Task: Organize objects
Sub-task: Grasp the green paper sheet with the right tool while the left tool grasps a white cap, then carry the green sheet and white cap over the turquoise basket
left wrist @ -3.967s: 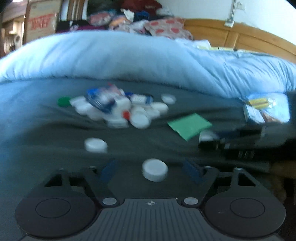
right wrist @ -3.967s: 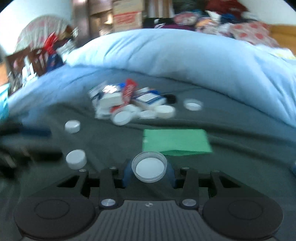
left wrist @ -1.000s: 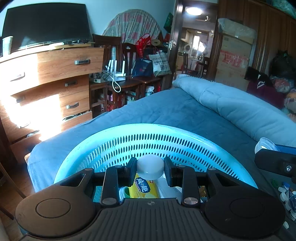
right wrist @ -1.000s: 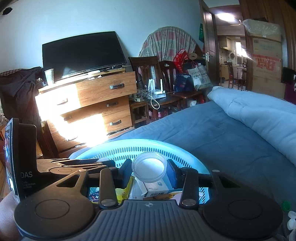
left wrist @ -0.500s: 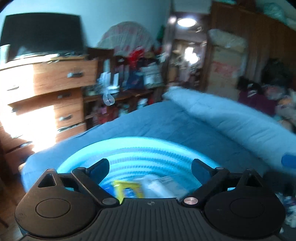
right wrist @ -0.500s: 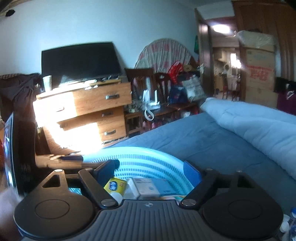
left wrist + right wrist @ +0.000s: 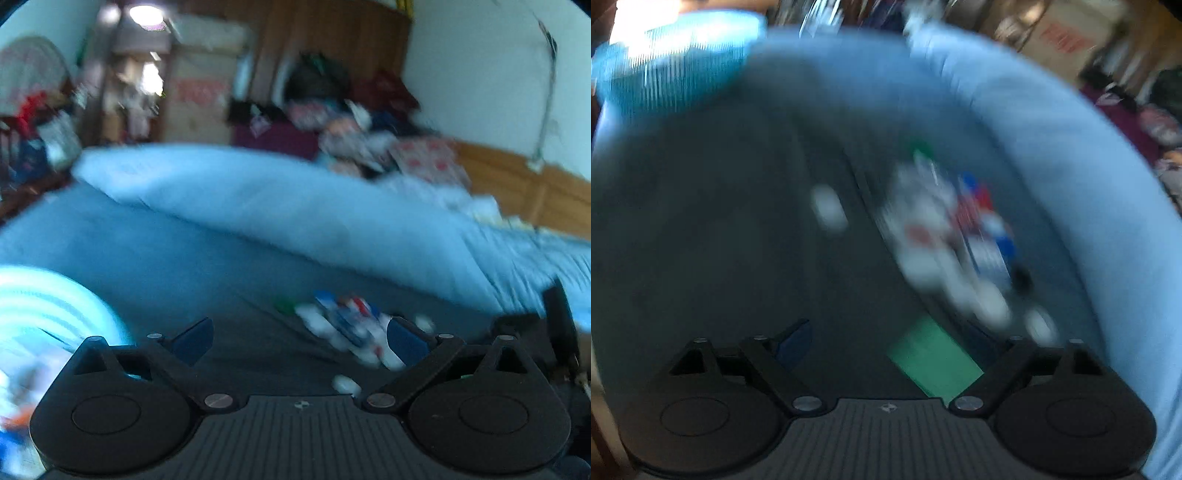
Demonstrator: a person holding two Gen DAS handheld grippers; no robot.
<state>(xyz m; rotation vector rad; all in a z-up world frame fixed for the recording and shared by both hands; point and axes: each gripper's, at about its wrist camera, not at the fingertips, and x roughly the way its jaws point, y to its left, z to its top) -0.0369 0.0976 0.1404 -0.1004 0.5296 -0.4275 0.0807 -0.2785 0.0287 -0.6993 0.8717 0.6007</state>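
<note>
Both views are blurred by motion. My left gripper [image 7: 299,341] is open and empty above the dark bed sheet. A pile of white caps and packets [image 7: 347,332] lies just ahead of its right finger. The cyan basket [image 7: 55,306] is at the left edge. My right gripper [image 7: 905,343] is open and empty. The same pile [image 7: 953,236] lies ahead of it to the right, a lone white cap [image 7: 827,208] to its left, a green card [image 7: 934,362] between the fingers. The basket [image 7: 672,62] is at the far top left.
A light blue duvet [image 7: 314,218] is bunched along the far side of the bed and curves round the right of the right wrist view [image 7: 1052,122]. A wooden headboard [image 7: 524,188] is at the right. Boxes and clothes [image 7: 325,99] are piled behind the bed.
Both grippers let go of their white caps over the basket and opened. Both have since swung right, away from the basket, and now face the pile on the bed.
</note>
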